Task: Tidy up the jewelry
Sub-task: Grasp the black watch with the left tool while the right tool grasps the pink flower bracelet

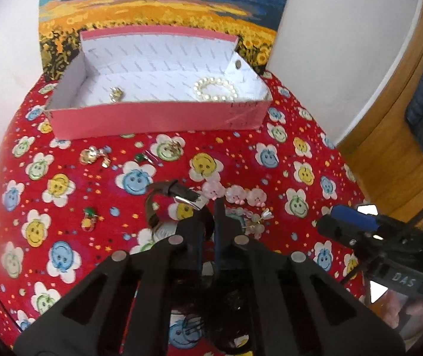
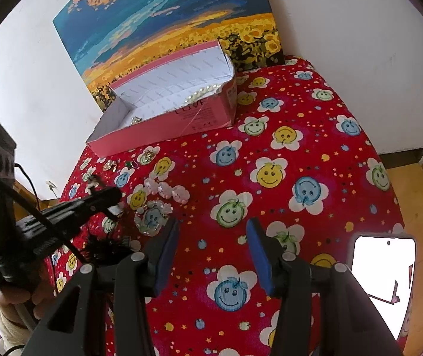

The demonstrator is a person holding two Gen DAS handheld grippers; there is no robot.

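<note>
My left gripper (image 1: 210, 210) is shut on a dark watch-like band (image 1: 178, 195) with a silver clasp, held just above the red cloth. The pink box (image 1: 158, 115) stands open at the back, with a pearl bracelet (image 1: 215, 89) and a gold piece (image 1: 116, 93) inside. Pink flower pieces (image 1: 235, 194), a bead bracelet (image 1: 251, 222), gold earrings (image 1: 95, 155) and a green stud (image 1: 139, 157) lie on the cloth. My right gripper (image 2: 212, 252) is open and empty over the cloth, right of the left gripper (image 2: 113, 195). The box (image 2: 164, 124) also shows there.
The red smiley-flower cloth (image 2: 300, 148) covers the round table. A sunflower painting (image 1: 164, 6) leans on the wall behind the box. A white phone (image 2: 380, 270) lies at the front right. A small red-green charm (image 1: 88, 218) lies at the left.
</note>
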